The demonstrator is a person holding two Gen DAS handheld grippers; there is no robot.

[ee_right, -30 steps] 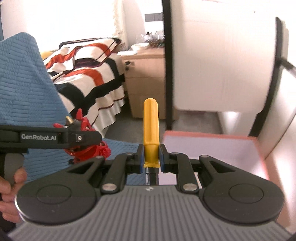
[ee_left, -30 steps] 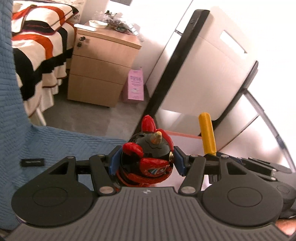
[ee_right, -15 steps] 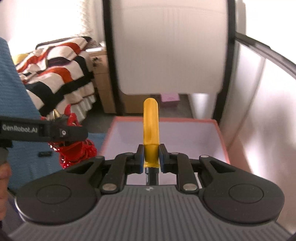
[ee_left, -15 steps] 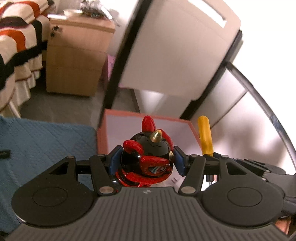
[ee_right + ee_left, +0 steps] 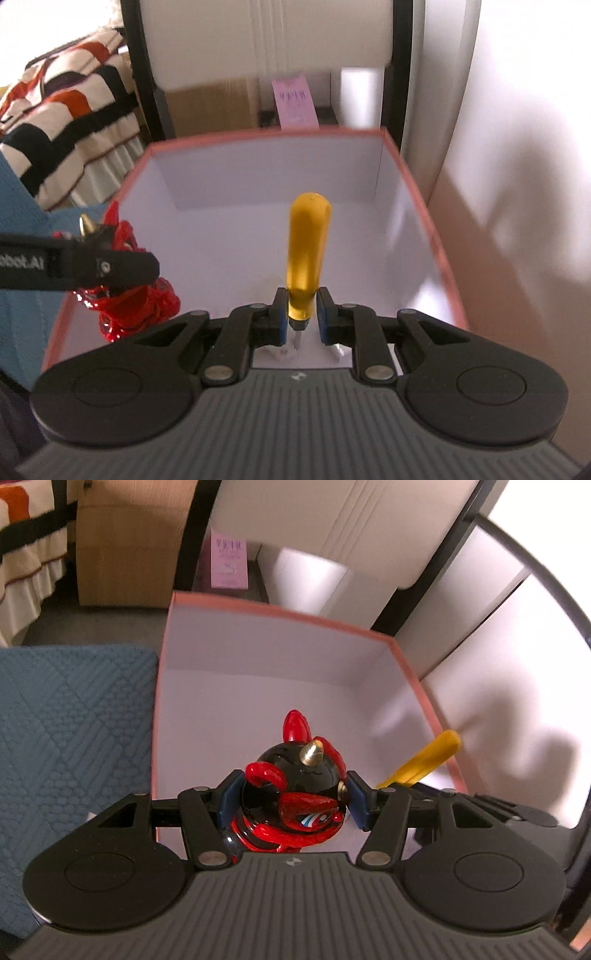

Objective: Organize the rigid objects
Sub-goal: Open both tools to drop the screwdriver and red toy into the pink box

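My left gripper (image 5: 291, 801) is shut on a glossy red and black figurine (image 5: 291, 797) with a gold horn, held over the near left part of an open box (image 5: 258, 607) with a salmon rim and white inside. My right gripper (image 5: 301, 315) is shut on a yellow-handled screwdriver (image 5: 308, 247), handle pointing forward, above the same box (image 5: 417, 192). In the right wrist view the figurine (image 5: 125, 295) and the left gripper show at the left. In the left wrist view the yellow handle (image 5: 421, 764) shows at the right, over the box's right wall.
A blue quilted cloth (image 5: 70, 731) lies left of the box. Beyond it stand a wooden bedside cabinet (image 5: 125, 550), a pink carton (image 5: 227, 563), a striped bed (image 5: 62, 107) and white panels with black frames (image 5: 369, 542). A white wall (image 5: 517, 166) is at the right.
Both grippers have moved forward and tilted down over the box, each still holding its object. The box's inside now fills the middle of both views.
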